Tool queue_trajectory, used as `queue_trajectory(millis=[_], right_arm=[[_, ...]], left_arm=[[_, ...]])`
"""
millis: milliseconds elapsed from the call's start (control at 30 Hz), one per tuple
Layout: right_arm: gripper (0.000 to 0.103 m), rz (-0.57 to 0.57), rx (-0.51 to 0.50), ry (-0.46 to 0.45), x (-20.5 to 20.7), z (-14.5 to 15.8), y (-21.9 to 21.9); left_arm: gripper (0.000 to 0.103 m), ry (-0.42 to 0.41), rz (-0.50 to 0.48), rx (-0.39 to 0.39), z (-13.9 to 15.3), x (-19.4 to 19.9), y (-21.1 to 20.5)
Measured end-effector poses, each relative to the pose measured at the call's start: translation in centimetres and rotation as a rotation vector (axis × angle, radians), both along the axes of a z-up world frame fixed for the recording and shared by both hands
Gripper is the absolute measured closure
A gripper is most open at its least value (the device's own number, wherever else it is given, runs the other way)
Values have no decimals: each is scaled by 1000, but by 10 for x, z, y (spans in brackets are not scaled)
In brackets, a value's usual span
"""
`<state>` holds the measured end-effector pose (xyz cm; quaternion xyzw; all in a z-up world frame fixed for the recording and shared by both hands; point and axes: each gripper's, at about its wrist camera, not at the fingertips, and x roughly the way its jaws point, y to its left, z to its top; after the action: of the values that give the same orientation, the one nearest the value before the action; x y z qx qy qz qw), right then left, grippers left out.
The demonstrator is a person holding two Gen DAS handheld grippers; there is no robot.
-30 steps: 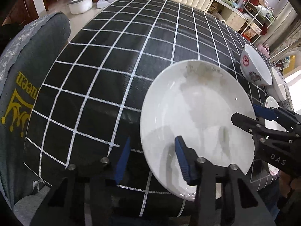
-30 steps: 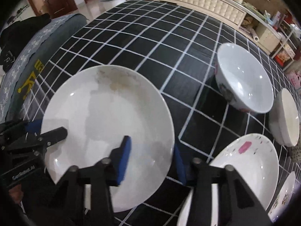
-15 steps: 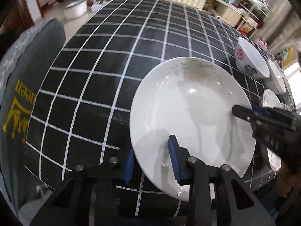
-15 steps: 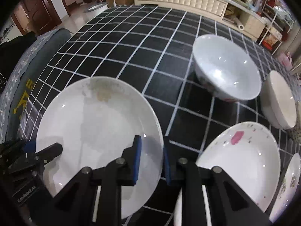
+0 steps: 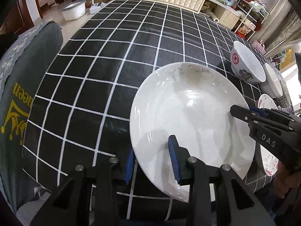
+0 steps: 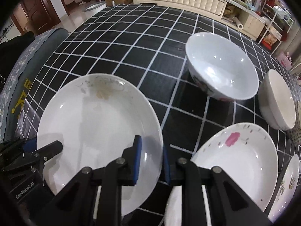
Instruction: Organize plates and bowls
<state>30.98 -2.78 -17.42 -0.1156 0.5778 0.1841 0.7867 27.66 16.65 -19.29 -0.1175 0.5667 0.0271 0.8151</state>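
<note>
Large plate: a round white glazed plate [image 5: 190, 116] with a faint brown leaf print near its far rim sits at the near edge of the surface, tilted, its near rim up off the cloth; in the right wrist view it [image 6: 97, 120] fills the lower left.
Left gripper: the black left gripper with blue pads [image 5: 151, 157] has its jaws clamped on the near rim of the large plate, one pad under the rim and one on the inner face; in the right wrist view it [image 6: 44, 149] reaches in from the left edge.
Right gripper: the black right gripper with blue pads [image 6: 150, 161] has its jaws closed on the right-hand rim of the same plate, one pad inside and one outside; in the left wrist view it [image 5: 242, 112] comes in from the right.
Surface: a black cloth with a white grid [image 5: 116, 60] covers it.
Deep bowl: a white porcelain bowl with a red round mark and flowers on its outer wall [image 5: 246, 66] stands well beyond the large plate; its white inside shows in the right wrist view [image 6: 222, 66].
Small bowl: a plain cream bowl [image 6: 276, 99] stands just right of the deep bowl.
Flowered plate: a white plate with a pink flower and small grey flecks [image 6: 242, 156] lies just right of the right gripper.
Edge plate: another white patterned plate [image 6: 287, 184] shows at the far right, partly cut off.
Cushion: a grey fabric cushion with yellow lettering [image 5: 17, 101] lies along the left edge of the surface.
</note>
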Motion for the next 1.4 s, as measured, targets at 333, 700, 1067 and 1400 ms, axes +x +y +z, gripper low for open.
queue_trajectory(millis=[333,700,1067,1400], right_arm=[[81,-14,67,-33,-8,30,-22],[81,-135,90,-80,-46,65,-104],[81,-216,107,-97,-70,73,-179],[81,-260,125,-77,-57,57,-213]], left_arm=[[72,10,23,9,2,-9,-1],[72,-69,-5,50,58,-32,-39],[72,-100,-171,23,75,-41,-140],[72,-33,-230,-30,48,-22,-185]])
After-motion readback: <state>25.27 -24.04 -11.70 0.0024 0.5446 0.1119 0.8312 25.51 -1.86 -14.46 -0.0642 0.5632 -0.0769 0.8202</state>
